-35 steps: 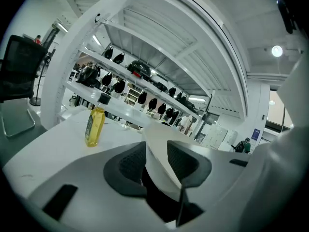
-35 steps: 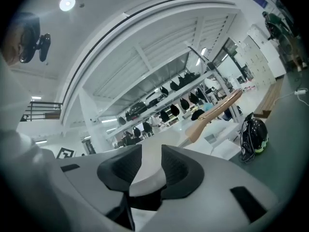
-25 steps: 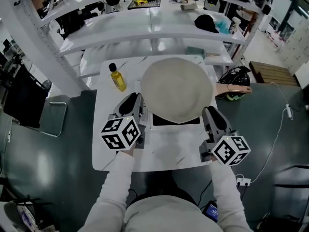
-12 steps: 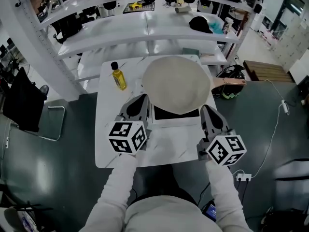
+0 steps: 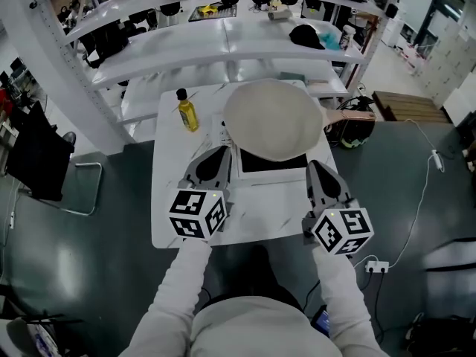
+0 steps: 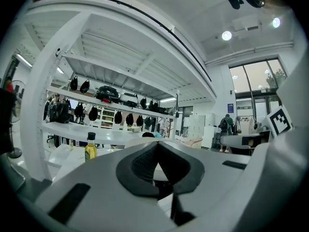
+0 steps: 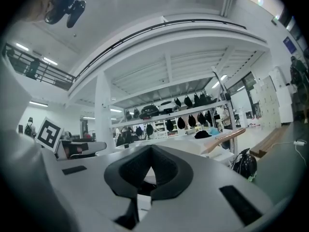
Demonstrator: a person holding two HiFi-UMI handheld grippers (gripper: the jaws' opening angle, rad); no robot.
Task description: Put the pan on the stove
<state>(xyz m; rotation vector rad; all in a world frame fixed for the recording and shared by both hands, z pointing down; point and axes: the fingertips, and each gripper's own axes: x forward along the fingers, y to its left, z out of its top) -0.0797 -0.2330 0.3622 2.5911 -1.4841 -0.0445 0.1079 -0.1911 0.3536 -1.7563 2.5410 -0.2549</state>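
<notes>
My left gripper (image 5: pixel 215 159) and right gripper (image 5: pixel 319 172) are both clenched tight with nothing between the pads. Each gripper's own view shows its dark pads meeting on empty air. In the head view they sit low in the frame, on either side of the stove (image 5: pixel 271 165) and clear of it.

The pan (image 5: pixel 274 117) lies in the upper middle of that frame. Its pale bowl covers the far part of the black stove top, and its wooden handle (image 5: pixel 349 115) sticks out to the right past the table (image 5: pixel 245 218) edge. To my eye the placing is done and I have let go. What may remain is a small nudge, since the near strip of the stove stays bare.

I cannot tell whether the pan sits flat or centred, because its bowl hides the stove under it. In both gripper views my own housing blocks most of the pan. A yellow bottle (image 5: pixel 187 111) stands at the upper left of the table, well apart from the pan.
</notes>
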